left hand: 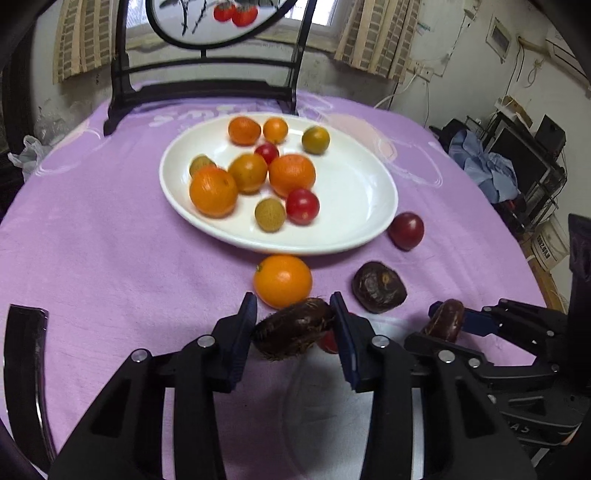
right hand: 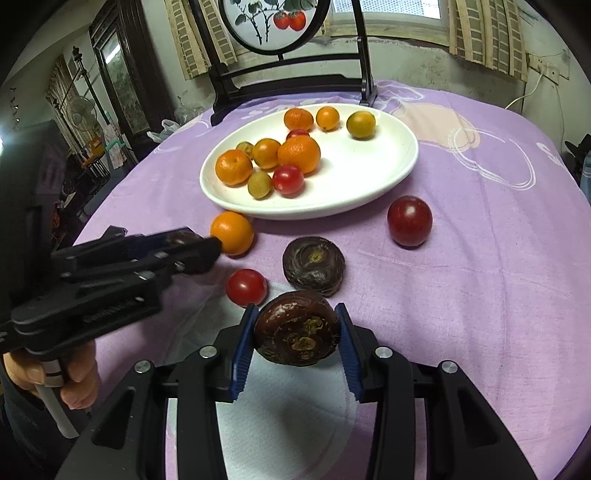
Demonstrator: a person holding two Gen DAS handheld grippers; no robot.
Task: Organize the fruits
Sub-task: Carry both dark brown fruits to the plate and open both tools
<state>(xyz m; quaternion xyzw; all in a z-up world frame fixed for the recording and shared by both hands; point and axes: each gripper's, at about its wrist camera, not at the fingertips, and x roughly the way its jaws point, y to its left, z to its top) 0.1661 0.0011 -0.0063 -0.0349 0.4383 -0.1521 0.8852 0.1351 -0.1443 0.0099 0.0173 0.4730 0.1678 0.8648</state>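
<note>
My left gripper (left hand: 293, 317) is shut on a dark brown water chestnut (left hand: 293, 329) held above the cloth near me. My right gripper (right hand: 297, 326) is shut on another dark water chestnut (right hand: 297, 333); it also shows in the left wrist view (left hand: 445, 319). A third water chestnut (right hand: 314, 266) lies on the purple cloth. A white oval plate (right hand: 384, 162) holds several oranges, small tomatoes and green-yellow fruits. Loose on the cloth lie an orange (right hand: 232, 232), a small red tomato (right hand: 246, 287) and a dark red tomato (right hand: 409, 220).
A black stand with a round painted screen (right hand: 273, 22) stands at the table's far edge behind the plate. A white paper sheet (right hand: 280, 406) lies on the cloth under the grippers. The round table's edge (right hand: 110, 192) curves away at left.
</note>
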